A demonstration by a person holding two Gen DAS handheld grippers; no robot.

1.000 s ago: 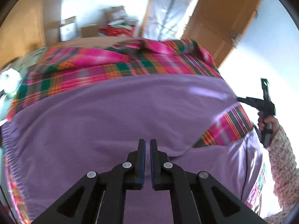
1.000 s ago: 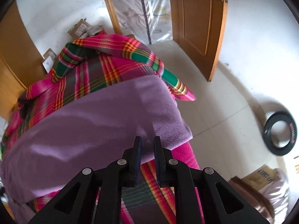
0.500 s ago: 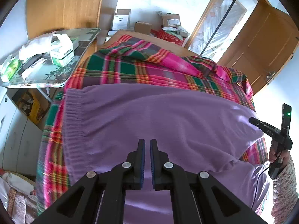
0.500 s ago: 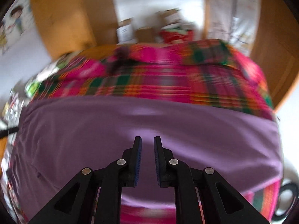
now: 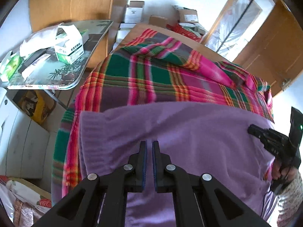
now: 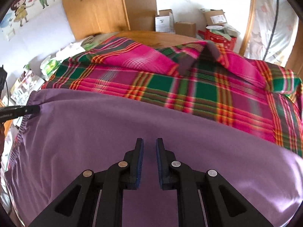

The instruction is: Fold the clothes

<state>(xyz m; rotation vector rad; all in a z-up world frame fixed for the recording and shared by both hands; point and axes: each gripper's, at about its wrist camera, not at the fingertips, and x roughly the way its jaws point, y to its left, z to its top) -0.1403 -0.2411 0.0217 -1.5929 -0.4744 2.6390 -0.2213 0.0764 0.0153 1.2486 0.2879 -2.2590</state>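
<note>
A lilac knit sweater lies spread flat on a pink and green plaid blanket; its ribbed hem is at the left. My left gripper hovers over the sweater's near part, fingers almost together, nothing between them. In the right wrist view the same sweater fills the foreground on the blanket. My right gripper is over it, with a narrow empty gap. The right gripper shows at the sweater's right edge. The left gripper tip sits by the hem corner.
A glass-topped side table with boxes and tissue packs stands left of the bed. Cardboard boxes and a red box sit beyond it, by a wooden wardrobe. A wooden door is at the right. A hand holds the right gripper.
The left view swung left and now shows the side table. The right view turned from the floor and door to face across the bed. Both grippers' gaps are unchanged.
</note>
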